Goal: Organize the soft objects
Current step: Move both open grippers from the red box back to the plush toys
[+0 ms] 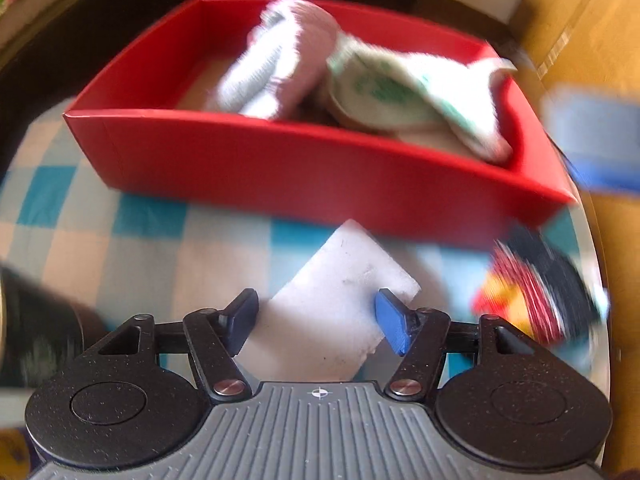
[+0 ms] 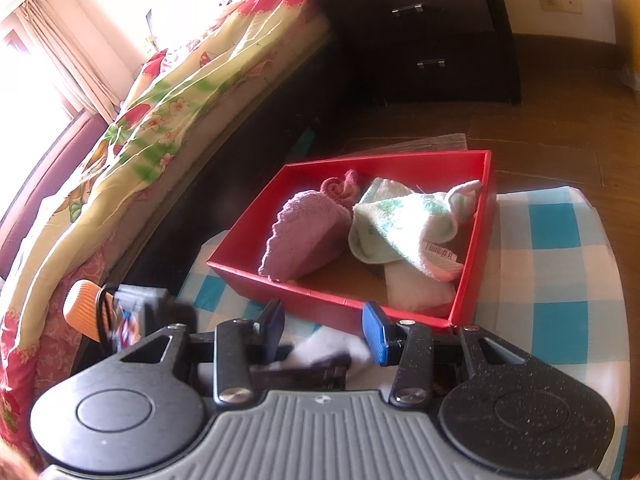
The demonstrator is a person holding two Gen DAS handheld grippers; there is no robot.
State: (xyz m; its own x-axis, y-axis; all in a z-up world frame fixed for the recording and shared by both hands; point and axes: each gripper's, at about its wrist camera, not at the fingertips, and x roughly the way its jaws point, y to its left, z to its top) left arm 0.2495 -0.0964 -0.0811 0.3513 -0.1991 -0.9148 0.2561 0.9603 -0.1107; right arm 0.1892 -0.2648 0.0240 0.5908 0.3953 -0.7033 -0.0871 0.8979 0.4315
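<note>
My left gripper points steeply down at a white sponge lying on the checked cloth, just near of the red box. Its jaws stand well apart with the sponge between them; the dark left finger looks to be at the sponge's edge and the blue right finger overlaps its far right corner, but I cannot tell whether either pad presses on it. Inside the box I see a pink knit piece at the far left and a white and green towel to its right, both blurred. At the right edge of the left view, near the box's near right corner, lies a blurred bundle in red, yellow and black; I cannot tell what it is. My right gripper hangs near of the same box, jaws partly apart, with nothing I can see pinched between them; below its fingers show something white and a dark shape, too unclear to name. From the right view the pink piece sits left in the box and the towel right, touching each other. A bed runs along the left and a dark drawer chest stands far behind the box.
</note>
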